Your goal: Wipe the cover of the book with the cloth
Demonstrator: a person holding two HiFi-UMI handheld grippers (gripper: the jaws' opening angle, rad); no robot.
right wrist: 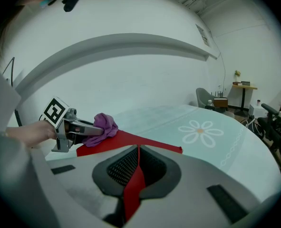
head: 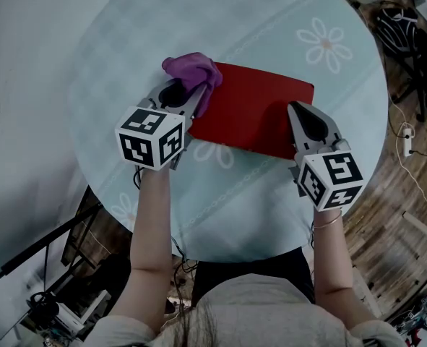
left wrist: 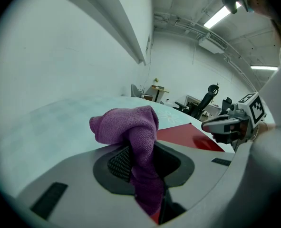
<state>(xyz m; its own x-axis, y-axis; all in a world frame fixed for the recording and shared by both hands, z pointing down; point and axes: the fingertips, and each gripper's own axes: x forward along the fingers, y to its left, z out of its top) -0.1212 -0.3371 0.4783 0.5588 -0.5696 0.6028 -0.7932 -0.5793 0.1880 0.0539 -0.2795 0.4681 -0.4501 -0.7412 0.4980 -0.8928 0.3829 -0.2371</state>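
Note:
A red book (head: 249, 110) lies flat on the round pale-blue table (head: 271, 201). My left gripper (head: 197, 91) is shut on a purple cloth (head: 193, 71), which bunches over the book's far left corner. In the left gripper view the cloth (left wrist: 130, 127) fills the gap between the jaws, with the book (left wrist: 192, 137) to the right. My right gripper (head: 294, 108) sits over the book's right end, jaws shut. In the right gripper view only a thin slit shows the red cover (right wrist: 126, 139) beneath, and the cloth (right wrist: 104, 125) hangs from the left gripper (right wrist: 95, 131).
A white flower print (head: 327, 43) marks the tablecloth beyond the book. Cables and a plug (head: 407, 139) lie on the wooden floor at the right. A dark stand (head: 47, 244) is below the table's left edge. Office chairs (left wrist: 204, 101) stand far off.

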